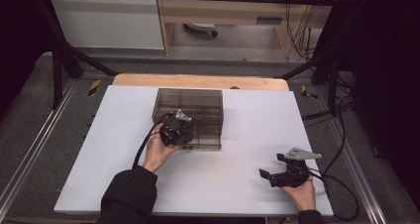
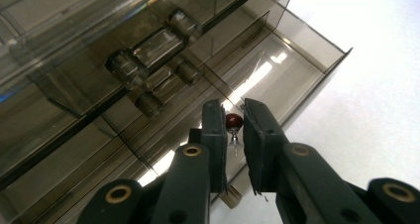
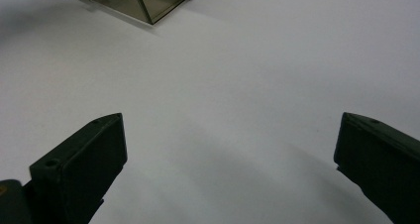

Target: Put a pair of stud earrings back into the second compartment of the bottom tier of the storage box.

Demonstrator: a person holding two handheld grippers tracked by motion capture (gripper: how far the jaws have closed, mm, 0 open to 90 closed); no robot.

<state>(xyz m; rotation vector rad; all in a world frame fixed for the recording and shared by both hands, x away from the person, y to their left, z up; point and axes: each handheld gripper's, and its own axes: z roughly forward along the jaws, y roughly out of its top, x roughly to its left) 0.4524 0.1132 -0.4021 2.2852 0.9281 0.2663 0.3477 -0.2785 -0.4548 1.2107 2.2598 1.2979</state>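
Here, seen from the high view, a white board (image 1: 237, 184) covers the table, and a smoke-tinted clear organiser box (image 1: 198, 105) stands on its far middle part. The left gripper (image 1: 181, 135) is held by the person's left hand (image 1: 158, 153) at the near left corner of the box, where a pulled-out drawer (image 1: 208, 137) projects toward the person. The left sleeve (image 1: 128, 194) enters from the bottom edge.

In the left gripper view, the left gripper (image 2: 234, 122) points down into the drawer (image 2: 297, 60). Its jaws stand close together, with a narrow gap between the tips, and a small dark red bead (image 2: 233, 120) sits in that gap. A thin metal stem hangs below the bead. The bead appears pinched between the tips, just above the drawer floor. Thin partitions divide the drawer, and upper tiers of the organiser box (image 2: 99, 30) rise at the upper left.

The right gripper (image 1: 277, 168) rests low on the near right part of the board, well apart from the box, in the person's right hand (image 1: 302, 192). In the right gripper view, the right gripper (image 3: 230, 154) has its jaws spread wide over the bare white board (image 3: 223, 60), with nothing between them. A corner of the organiser box (image 3: 143, 3) shows at the top edge.
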